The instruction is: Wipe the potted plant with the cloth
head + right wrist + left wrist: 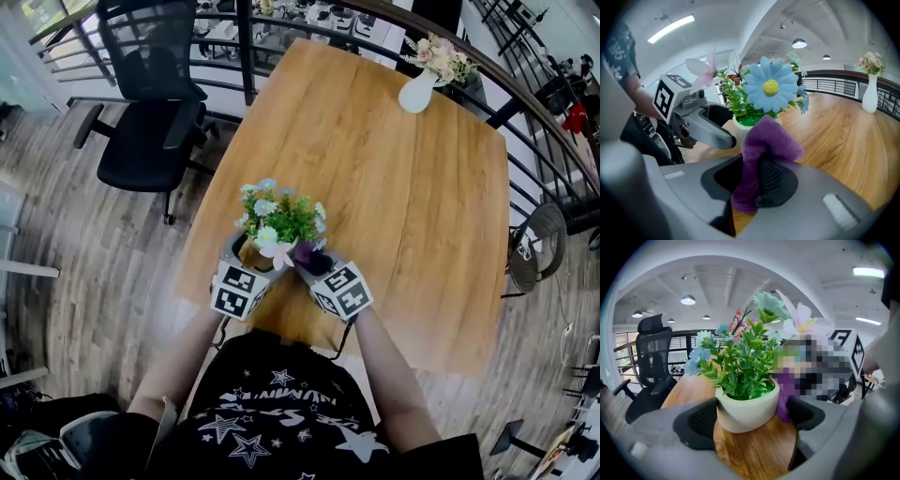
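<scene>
Lower centre of head view: left gripper (pixel 749 420) clamps potted plant (pixel 746 376); right gripper (pixel 752 183) pinches purple cloth (pixel 766 140) against pot. Wiping step; next needs gentle cloth strokes over leaves

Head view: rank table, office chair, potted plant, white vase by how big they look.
1. table
2. office chair
3. potted plant
4. white vase: looks smallest, but it stands farther from the camera, so its true size against the plant is unsure.
</scene>
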{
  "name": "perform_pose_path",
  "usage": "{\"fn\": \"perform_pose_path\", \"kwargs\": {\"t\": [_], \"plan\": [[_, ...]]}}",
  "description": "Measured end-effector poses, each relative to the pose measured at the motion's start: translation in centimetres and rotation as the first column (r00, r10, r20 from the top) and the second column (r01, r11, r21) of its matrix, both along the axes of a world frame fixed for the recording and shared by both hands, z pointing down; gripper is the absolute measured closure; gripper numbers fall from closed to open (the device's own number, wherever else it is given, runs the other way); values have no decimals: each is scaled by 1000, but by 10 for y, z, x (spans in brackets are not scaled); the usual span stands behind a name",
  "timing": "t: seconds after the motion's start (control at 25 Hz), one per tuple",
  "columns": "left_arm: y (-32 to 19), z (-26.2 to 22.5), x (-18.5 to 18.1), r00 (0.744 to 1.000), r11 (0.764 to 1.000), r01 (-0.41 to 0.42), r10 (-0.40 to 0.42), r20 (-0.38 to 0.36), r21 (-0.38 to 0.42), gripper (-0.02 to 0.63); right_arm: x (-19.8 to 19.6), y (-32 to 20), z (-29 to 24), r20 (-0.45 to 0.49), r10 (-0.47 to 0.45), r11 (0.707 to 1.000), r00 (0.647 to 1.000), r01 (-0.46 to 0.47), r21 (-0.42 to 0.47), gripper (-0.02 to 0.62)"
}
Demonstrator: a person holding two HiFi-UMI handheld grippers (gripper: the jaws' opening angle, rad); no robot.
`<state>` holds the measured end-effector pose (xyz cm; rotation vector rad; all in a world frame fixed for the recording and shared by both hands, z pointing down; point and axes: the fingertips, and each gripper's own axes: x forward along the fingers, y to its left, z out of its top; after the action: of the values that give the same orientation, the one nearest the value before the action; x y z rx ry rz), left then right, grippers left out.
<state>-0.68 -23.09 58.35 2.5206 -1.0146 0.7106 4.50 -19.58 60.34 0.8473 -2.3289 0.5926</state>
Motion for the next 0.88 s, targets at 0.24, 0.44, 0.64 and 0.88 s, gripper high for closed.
{"fn": "perform_pose_path", "kwargs": {"t": [0.24,0.44,0.64,0.88], "plan": [[23,2,0,994,994,-103,104,16,-17,106,13,-8,1,-26,43,999,999,-42,8,512],[34,5,-13,964,967,-254,255,70,-26,106,14,-11,2,-39,51,999,998,-51,10,512],[16,9,-37,917,928,-371,365,161,9,106,14,-11,1,-38,60,998,997,-60,5,512],[-9,3,-32,813,816,-576,565,143,53,104,16,-11,1,-48,64,998,997,-64,-7,511]]}}
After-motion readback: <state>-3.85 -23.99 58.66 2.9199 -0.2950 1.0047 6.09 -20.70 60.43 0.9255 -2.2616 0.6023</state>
